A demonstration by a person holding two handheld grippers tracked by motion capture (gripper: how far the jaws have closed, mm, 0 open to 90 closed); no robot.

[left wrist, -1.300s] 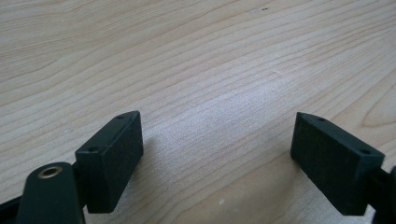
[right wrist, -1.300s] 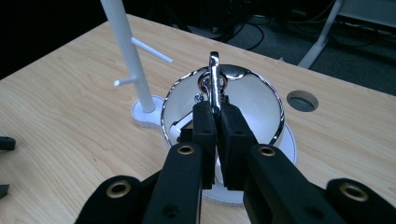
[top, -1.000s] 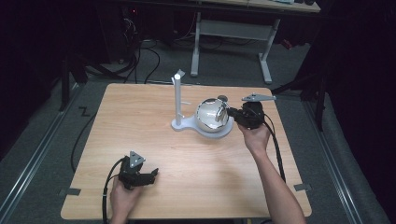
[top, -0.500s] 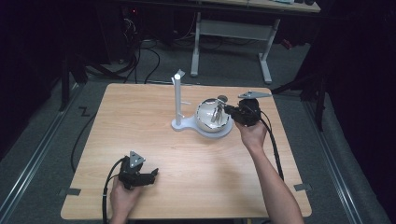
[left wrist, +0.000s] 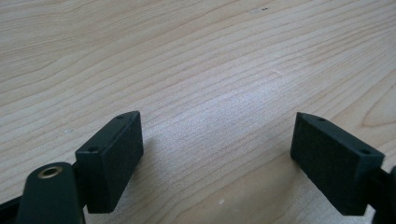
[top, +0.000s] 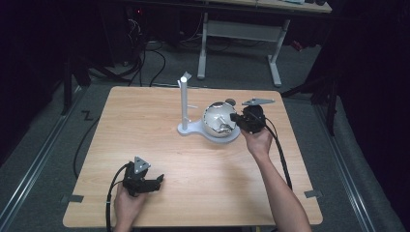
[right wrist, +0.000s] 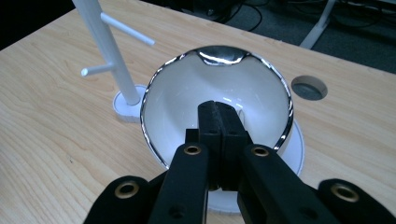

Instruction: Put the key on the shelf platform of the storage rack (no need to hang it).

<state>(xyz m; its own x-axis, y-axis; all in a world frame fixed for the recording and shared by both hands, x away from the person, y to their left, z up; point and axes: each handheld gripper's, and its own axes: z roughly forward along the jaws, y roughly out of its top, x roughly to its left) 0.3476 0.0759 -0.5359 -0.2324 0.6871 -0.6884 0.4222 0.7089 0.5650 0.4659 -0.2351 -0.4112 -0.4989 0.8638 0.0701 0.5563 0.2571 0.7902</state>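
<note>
A shiny metal bowl (top: 218,122) stands tilted on a round white base (top: 193,129), its opening turned toward my right gripper (top: 235,117). In the right gripper view the bowl (right wrist: 187,102) faces me and my right gripper (right wrist: 219,109) reaches over its near rim into the hollow. Its jaws have just been closing and now press together with nothing seen between them. A white post with pegs (top: 183,101) rises from the same base. My left gripper (top: 157,181) rests open near the table's front left, over bare wood (left wrist: 217,123).
The wooden table (top: 145,125) has a round cable hole (top: 230,102) just behind the bowl. The white post (right wrist: 105,46) and its pegs stand left of the bowl in the right gripper view. Desk legs and cables lie on the dark floor beyond.
The bowl has tipped so that more of its inside shows. My right gripper has shifted slightly at the bowl's right side. The left gripper has stayed put.
</note>
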